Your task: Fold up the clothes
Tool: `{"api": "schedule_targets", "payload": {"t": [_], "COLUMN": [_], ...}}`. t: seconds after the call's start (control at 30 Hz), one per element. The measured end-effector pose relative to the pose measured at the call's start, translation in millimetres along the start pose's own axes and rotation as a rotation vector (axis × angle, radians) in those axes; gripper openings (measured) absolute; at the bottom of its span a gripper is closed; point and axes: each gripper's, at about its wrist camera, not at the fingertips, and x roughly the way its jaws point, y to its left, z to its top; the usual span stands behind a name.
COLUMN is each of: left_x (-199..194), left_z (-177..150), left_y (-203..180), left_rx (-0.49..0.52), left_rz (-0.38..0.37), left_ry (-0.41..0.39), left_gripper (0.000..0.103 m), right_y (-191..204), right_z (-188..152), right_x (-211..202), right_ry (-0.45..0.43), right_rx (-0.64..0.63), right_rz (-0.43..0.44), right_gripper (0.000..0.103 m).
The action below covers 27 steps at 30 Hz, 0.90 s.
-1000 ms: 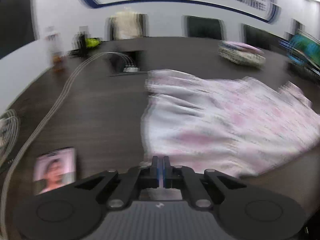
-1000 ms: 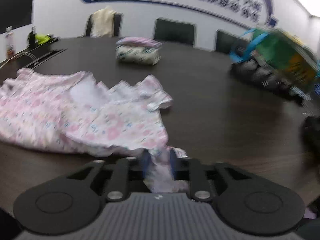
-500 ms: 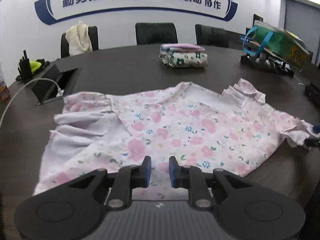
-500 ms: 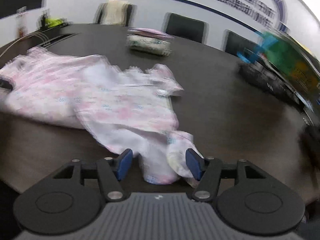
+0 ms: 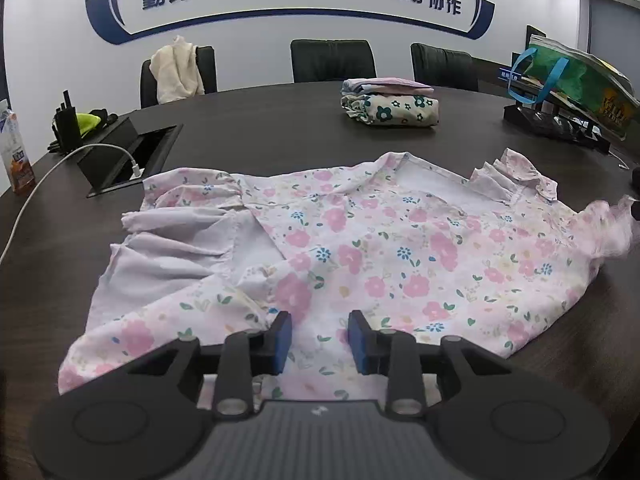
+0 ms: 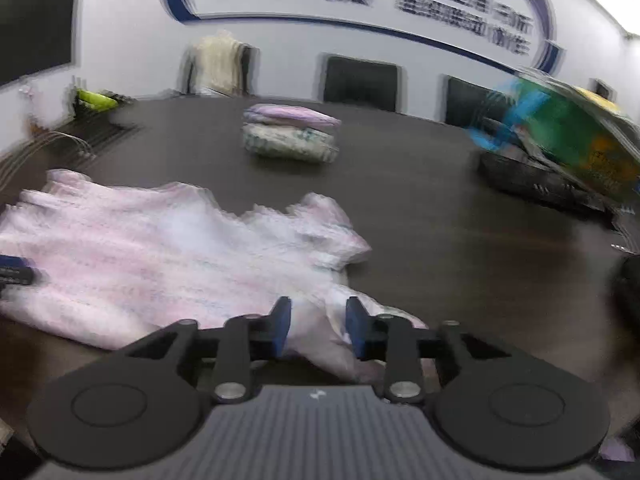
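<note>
Fabric, thin and floppy, lies between the blue pads of both tools. The floral garment (image 5: 360, 248) is spread along the near edge of the dark table (image 5: 280, 128), light and soft; I judge it will sag and slide unless taken by a hem or seam, since the printed middle offers only loose cloth.

The left gripper (image 5: 319, 338) points down over the near hem, its jaws just opened further and standing apart, cloth beneath the gap but not pinched. The garment's left part is flipped to show its pale inside.

The right gripper (image 6: 316, 330) tilts down at the garment's right end, near the ruffled sleeve (image 6: 332, 236). Its jaws have just been closing with a fold of cloth between them, yet a gap shows on each side of the fold, so nothing is clamped; this view is blurred.

Farther off, toward the far edge, sit 2 folded clothes (image 5: 390, 106) in a stack, and a green bag (image 5: 580, 80) at the right edge.
</note>
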Motion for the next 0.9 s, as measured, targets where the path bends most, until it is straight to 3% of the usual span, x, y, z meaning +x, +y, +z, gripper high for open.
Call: {"api": "schedule_targets", "payload": {"t": [0.03,0.1,0.17,0.2,0.23,0.3,0.4,0.53,0.6,0.7,0.77,0.9], "left_x": [0,0,-3,-6,-9,-14,-11,1,5,11,15,15], "left_z": [0,2,4,5,6,10,14,13,12,11,11,11], "left_y": [0,1,2,2,0,-8,-29,-55,-59,-56,-51,-42], "left_rx": [-0.001,-0.01,-0.023,-0.026,-0.019,0.015,0.084,0.158,0.17,0.153,0.124,0.117], "left_rz": [0.001,-0.001,-0.007,-0.012,-0.024,-0.057,-0.111,-0.126,-0.119,-0.106,-0.109,-0.103], "left_ry": [0.001,0.007,0.011,0.007,-0.001,-0.022,-0.034,-0.04,-0.034,-0.022,-0.011,-0.006], "left_gripper": [0.029,0.029,0.029,0.029,0.029,0.031,0.036,0.036,0.036,0.037,0.037,0.037], "right_y": [13,34,34,29,13,-23,-42,-41,-25,18,51,68], "right_z": [-3,-8,-17,-21,-23,-31,-45,-49,-42,-26,-17,-18], "right_x": [1,14,18,19,16,7,-3,2,1,6,26,65], "right_ry": [-0.017,0.03,0.058,0.071,0.082,0.118,0.163,0.135,0.072,-0.012,0.012,0.111], "right_rx": [-0.011,-0.035,-0.041,-0.024,0.059,0.249,0.383,0.456,0.417,0.245,0.121,0.012], "right_rz": [0.077,0.171,0.097,0.064,0.039,0.008,-0.023,-0.034,0.036,0.211,0.235,0.18], "right_gripper": [0.031,0.031,0.031,0.036,0.046,0.054,0.054,0.052,0.05,0.033,0.013,0.01]}}
